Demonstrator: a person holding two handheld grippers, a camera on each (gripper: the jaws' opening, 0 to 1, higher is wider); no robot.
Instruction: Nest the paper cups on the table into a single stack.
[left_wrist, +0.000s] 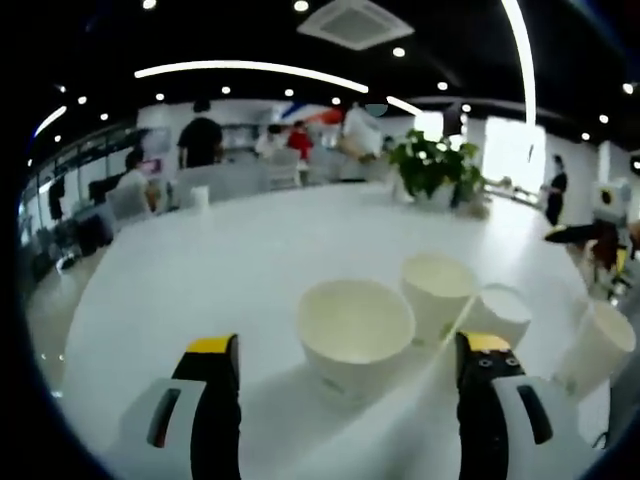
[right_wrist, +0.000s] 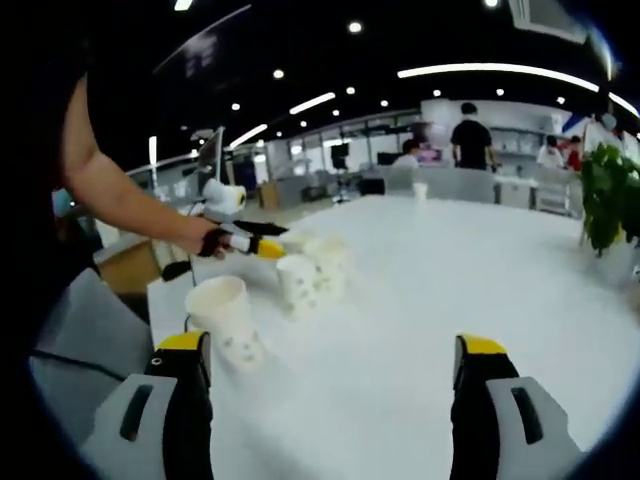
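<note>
Your left gripper (left_wrist: 350, 365) has its jaws spread wide, with nothing held, and the nearest paper cup (left_wrist: 355, 333) stands upright on the white bench (left_wrist: 230, 270) between them, just ahead of the tips. Behind it in the left gripper view sit a second cup (left_wrist: 437, 290) and a third cup (left_wrist: 497, 313), close together, and a fourth cup (left_wrist: 598, 345) stands further right. A potted plant (left_wrist: 435, 170) is at the far edge.

Your right gripper (right_wrist: 335, 365) is also wide apart and empty, over bare bench. The right gripper view shows your arm (right_wrist: 130, 200) reaching in from the left, the cups clustered beyond a near cup (right_wrist: 228, 320) by the bench's edge.
</note>
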